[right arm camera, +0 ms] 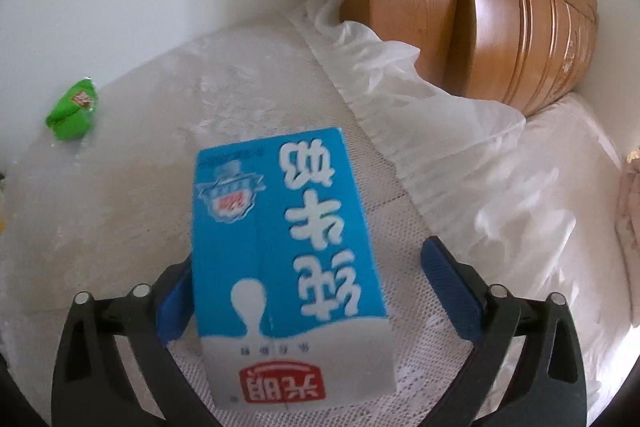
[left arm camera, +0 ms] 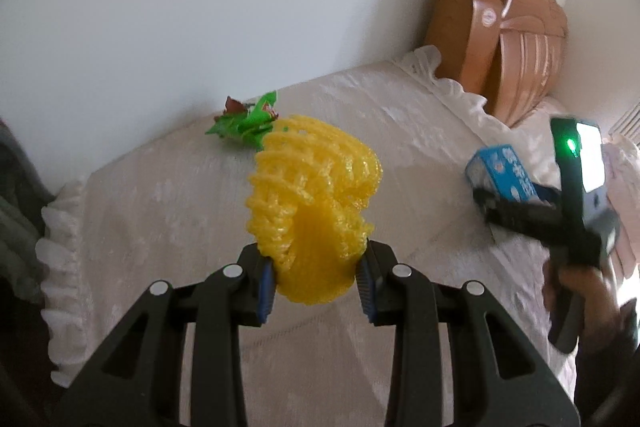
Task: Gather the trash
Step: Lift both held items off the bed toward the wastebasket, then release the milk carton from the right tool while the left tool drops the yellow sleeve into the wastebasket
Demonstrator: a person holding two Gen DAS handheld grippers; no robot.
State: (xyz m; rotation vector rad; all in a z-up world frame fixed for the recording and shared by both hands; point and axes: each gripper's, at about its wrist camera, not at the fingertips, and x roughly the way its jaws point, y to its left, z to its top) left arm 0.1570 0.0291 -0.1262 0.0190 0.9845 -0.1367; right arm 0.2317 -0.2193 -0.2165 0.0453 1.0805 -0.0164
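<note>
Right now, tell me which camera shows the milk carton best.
The right wrist view: the milk carton fills the centre, its printed face readable. The left wrist view shows only a small blue corner beside the right hand-held gripper.

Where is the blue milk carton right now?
The blue milk carton lies on the white lace cloth between the right gripper's open jaws, near the wooden headboard.

Net (left arm camera: 316, 211): between the left tool's (left arm camera: 318, 281) pads, above the bed (left arm camera: 160, 211).
Wrapper (left arm camera: 244, 121): on the bed's far edge, just behind the net.
Carton (right arm camera: 280, 247): on the bed, right of the net, between the right tool's (right arm camera: 316, 303) fingers.
Headboard (left arm camera: 500, 43): far right, behind the frill.
</note>
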